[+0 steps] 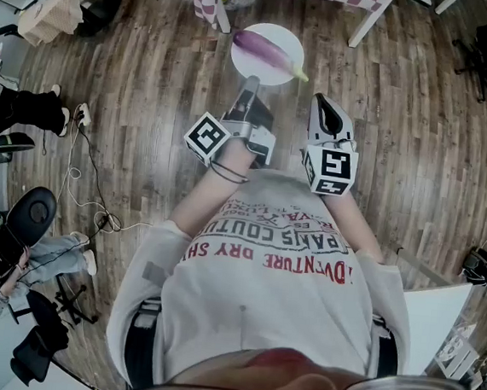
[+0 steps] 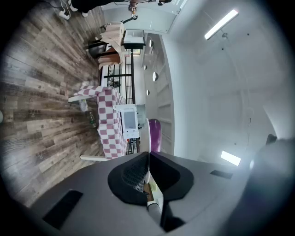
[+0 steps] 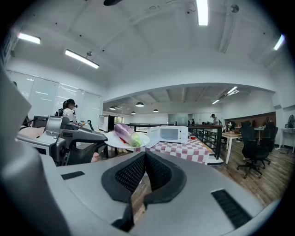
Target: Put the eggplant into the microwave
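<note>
The person wears a pale grey short-sleeved T-shirt [image 1: 259,303] with lines of red and dark block lettering [image 1: 277,245] printed across the chest. A dark waistband [image 1: 137,342] shows at the hips. Thin black bands [image 1: 228,173] circle the left wrist. The left gripper [image 1: 252,83] has a grey-and-black body and carries a white marker cube [image 1: 208,138] with bold black square patterns. The right gripper [image 1: 320,99] is pale grey with a dark inset and bears a second such cube [image 1: 331,171]. In both gripper views the shell is smooth matt grey with slot-shaped black recesses [image 3: 226,203]. The jaw pads [image 3: 131,174] are black with a fine ribbed grid.
</note>
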### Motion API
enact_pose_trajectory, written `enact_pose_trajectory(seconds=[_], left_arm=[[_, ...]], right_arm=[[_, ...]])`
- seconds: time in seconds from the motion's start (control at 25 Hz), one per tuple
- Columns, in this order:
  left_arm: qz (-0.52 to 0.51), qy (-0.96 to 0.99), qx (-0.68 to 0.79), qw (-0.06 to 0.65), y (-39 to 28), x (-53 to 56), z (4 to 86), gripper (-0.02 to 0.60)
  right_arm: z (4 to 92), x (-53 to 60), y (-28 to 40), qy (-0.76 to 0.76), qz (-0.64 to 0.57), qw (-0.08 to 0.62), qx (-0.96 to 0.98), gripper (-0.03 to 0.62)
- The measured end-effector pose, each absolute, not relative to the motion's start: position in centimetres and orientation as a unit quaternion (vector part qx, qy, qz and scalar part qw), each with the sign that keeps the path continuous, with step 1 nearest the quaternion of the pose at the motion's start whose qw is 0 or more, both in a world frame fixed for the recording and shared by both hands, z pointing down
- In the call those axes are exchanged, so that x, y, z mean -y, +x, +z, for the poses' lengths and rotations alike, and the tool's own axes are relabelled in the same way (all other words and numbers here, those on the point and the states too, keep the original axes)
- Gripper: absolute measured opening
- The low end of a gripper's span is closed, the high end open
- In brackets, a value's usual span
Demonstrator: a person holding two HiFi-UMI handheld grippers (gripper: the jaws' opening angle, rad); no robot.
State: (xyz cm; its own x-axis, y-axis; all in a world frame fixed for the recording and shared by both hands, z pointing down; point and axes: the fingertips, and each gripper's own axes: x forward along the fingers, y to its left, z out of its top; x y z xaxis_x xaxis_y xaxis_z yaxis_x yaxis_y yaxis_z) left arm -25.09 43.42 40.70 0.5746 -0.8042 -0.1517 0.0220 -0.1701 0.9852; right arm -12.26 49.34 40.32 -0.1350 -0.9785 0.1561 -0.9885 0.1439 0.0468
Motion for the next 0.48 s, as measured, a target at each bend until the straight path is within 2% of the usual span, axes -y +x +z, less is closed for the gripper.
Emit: enact_pose_trajectory(seconds=[0.48], left_arm=[[-0.375,0.668,0.277,0.58,-24.9,-43.6,39.6,0.031]], right_arm=[[39.8,-49.9,-12.2,0.655,0.028,0.072,0.751,0.026]])
